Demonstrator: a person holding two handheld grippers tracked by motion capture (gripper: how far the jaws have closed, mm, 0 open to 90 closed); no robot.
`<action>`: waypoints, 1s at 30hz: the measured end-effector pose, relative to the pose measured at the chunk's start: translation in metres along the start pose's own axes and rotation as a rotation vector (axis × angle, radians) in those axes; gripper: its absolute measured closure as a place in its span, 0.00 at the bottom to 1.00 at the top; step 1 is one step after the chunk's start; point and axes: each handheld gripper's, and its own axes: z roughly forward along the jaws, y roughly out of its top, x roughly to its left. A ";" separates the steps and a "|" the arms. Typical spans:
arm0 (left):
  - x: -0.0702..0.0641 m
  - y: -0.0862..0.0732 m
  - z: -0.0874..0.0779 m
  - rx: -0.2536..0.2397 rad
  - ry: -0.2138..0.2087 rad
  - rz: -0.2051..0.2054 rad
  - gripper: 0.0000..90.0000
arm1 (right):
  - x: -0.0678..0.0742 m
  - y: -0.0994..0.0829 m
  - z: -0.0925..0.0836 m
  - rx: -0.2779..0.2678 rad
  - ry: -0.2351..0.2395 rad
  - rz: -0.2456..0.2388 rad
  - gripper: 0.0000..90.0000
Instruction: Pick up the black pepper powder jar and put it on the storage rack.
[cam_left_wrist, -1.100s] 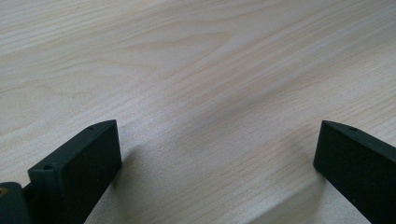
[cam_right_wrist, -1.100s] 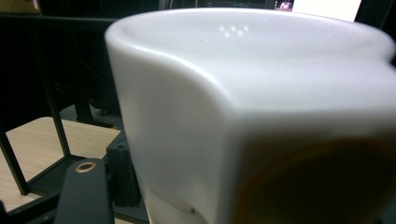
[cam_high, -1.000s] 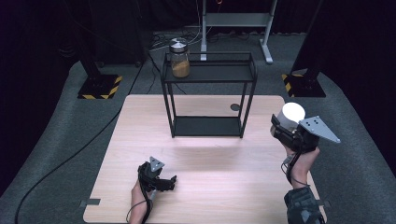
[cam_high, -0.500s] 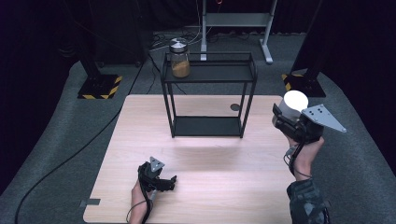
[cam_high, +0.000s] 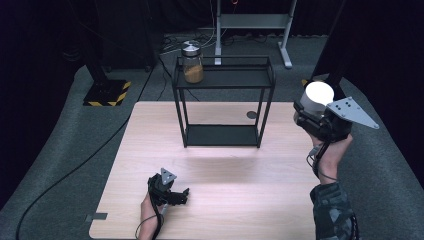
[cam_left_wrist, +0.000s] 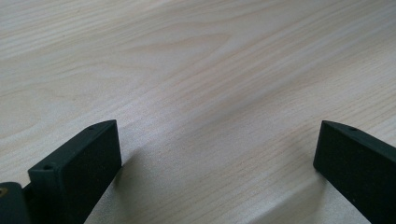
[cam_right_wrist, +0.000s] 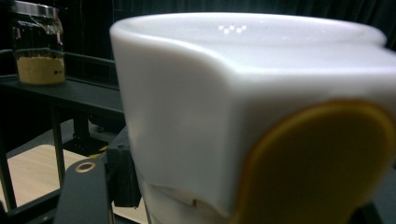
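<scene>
High view: right gripper (cam_high: 314, 111) clamps white cup (cam_high: 319, 95) above tabletop's (cam_high: 225, 200) right edge; left gripper (cam_high: 176, 196) gapes empty near front edge. Keep cup level approaching rack (cam_high: 223, 80).

Right in front of my right gripper's camera I see a glossy white ceramic cup (cam_right_wrist: 196, 116) with a rounded mustard-yellow patch (cam_right_wrist: 322, 163) on its near side, clamped against the black jaw at lower left. Beyond the cup, to its left, a clear glass jar of tan powder with a metal lid (cam_right_wrist: 37, 44) stands on a black metal shelf rack (cam_right_wrist: 70, 95), with pale wooden tabletop (cam_right_wrist: 28, 175) below.
</scene>
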 end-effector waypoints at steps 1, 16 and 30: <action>0.000 0.000 0.000 0.000 0.000 0.001 0.00 | 0.000 0.002 0.000 -0.002 0.001 -0.002 0.33; -0.001 0.000 0.000 -0.001 0.001 0.005 0.00 | 0.009 0.030 0.013 -0.049 0.036 -0.029 0.33; 0.000 0.000 0.000 -0.001 -0.004 0.006 0.00 | 0.022 0.056 0.037 -0.056 0.077 -0.085 0.33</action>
